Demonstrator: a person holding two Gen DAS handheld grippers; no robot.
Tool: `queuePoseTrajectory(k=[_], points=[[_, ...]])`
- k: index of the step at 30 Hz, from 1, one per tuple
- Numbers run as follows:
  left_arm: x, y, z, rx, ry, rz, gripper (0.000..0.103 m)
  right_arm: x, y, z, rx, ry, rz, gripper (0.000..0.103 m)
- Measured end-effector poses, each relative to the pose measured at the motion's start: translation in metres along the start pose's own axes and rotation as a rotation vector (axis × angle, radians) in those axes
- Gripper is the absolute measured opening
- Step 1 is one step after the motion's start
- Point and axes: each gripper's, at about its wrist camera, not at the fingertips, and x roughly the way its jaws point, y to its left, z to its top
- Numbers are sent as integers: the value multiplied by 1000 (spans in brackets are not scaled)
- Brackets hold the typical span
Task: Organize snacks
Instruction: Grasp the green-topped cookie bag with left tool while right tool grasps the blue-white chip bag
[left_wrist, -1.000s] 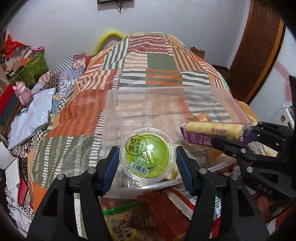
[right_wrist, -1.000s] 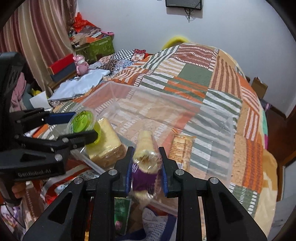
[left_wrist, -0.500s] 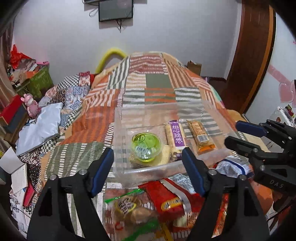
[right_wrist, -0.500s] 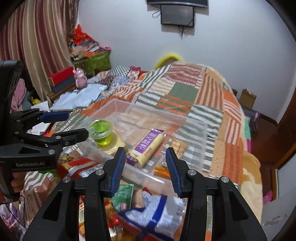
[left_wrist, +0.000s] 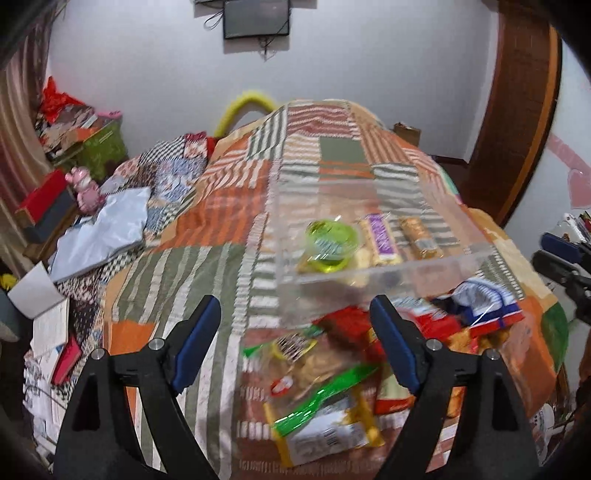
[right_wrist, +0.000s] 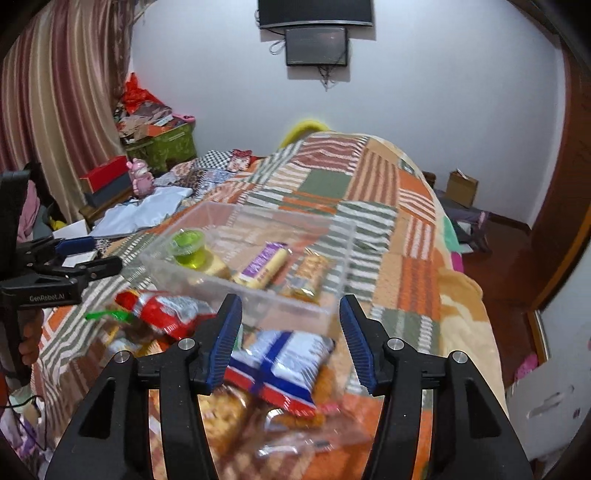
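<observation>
Both drops done. A second ago the left gripper (left_wrist: 295, 341) clamped the green jelly cup (left_wrist: 332, 240) and the right gripper (right_wrist: 290, 341) pinched the purple-wrapped roll (right_wrist: 264, 266); both snacks now lie inside the clear bin (right_wrist: 258, 291), and both tools have backed away toward the loose pile. Jaws on each have just been opening, nothing between them.

Left gripper: jaws stand wide, empty. Jelly cup sits ahead and slightly right of it, in the bin's near-left corner, on top of a pale cake. Just below and right of its fingers lies a green-striped packet (left_wrist: 325, 413).

Right gripper: jaws moderately apart, empty. Purple roll lies straight ahead past the bin's near wall, with a brown cracker pack (right_wrist: 306, 275) just right of it. Directly beneath the jaws: a blue-and-white packet (right_wrist: 280, 365); to its left, a red packet (right_wrist: 162, 310).

Judgement: four items binned, pile outside largely untouched; next pick is probably from the packets under each tool
</observation>
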Motion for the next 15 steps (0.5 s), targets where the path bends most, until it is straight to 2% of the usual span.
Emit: queuePoseTrajectory(k=[3, 7, 15], points=[[9, 9, -12, -18, 29, 10, 83, 2, -8, -11, 7, 26, -32, 52], [26, 16, -24, -32, 58, 40, 83, 10, -15, -24, 37, 64, -32, 52], [41, 16, -38, -34, 86, -8, 85, 30, -9, -31, 60, 107, 17, 52]])
